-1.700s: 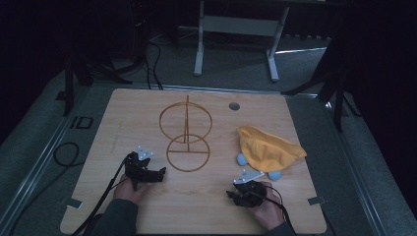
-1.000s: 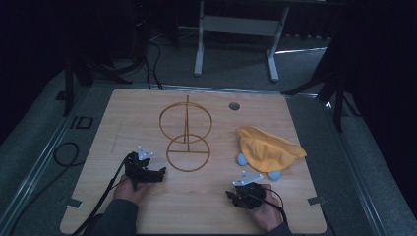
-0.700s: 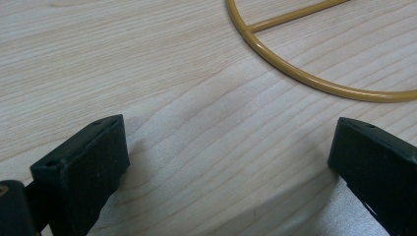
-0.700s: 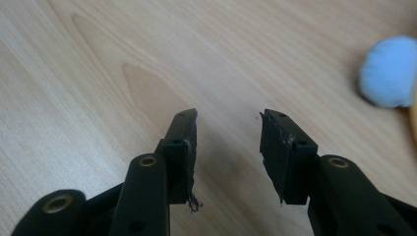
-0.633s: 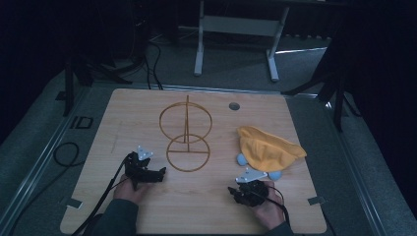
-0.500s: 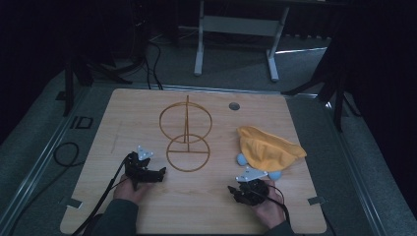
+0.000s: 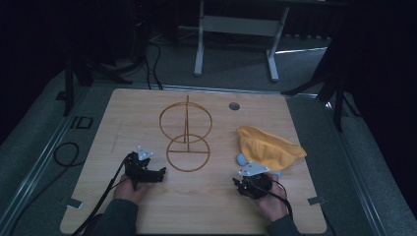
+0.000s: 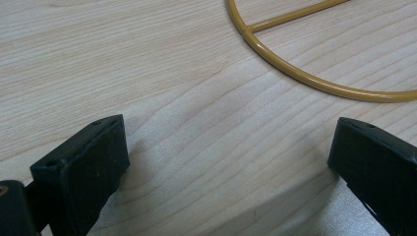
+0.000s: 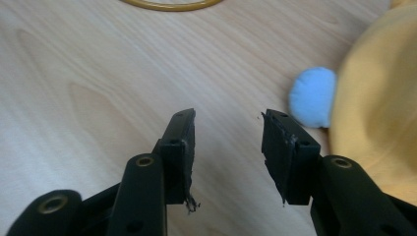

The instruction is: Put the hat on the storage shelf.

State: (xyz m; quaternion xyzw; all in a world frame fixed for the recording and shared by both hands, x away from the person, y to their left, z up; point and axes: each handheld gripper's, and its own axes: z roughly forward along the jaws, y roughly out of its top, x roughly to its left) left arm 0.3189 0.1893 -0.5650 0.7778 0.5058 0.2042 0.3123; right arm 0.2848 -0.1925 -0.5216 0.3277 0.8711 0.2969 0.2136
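**Clerk:** Hand-held gripper, right (image 7: 244, 186): lower right of the high view, resting low over the surface. Jaws part-open with nothing between them; they have just eased a little narrower after a slight widening. Hand-held gripper, left (image 7: 160, 173): lower left of centre, jaws spread wide, empty, aimed at the lower gold ring.

**Checker:** And the item being worked?

**Clerk:** Yellow cloth (image 7: 268, 146), one, crumpled, right of centre in the high view, just above the right gripper. In the right gripper view it lies along the right edge (image 9: 378, 113). Pale blue ball (image 9: 313, 97), one, touching the cloth's edge, just beyond the right jaw tip.

**Checker:** Risks?

**Clerk:** My judgement: the jaws point left of the cloth, so closing now would likely catch bare wood. A sideways sweep could knock the ball and send it rolling. A pinch on one loose fold may drag the cloth rather than lift it.

**Checker:** Other stock?

**Clerk:** Gold wire stand (image 7: 186, 132), one: two rings joined by a straight rod, centre of the surface; one arc crosses the upper right of the left gripper view (image 8: 314, 78). Small grey disc (image 7: 234, 105), upper right of the stand.

**Checker:** Surface and room?

**Clerk:** Surface (image 7: 137, 113): pale wood grain, rounded corners. Room dim; grey floor around, black cables at the left, pale frame legs (image 7: 236, 29) at top centre.
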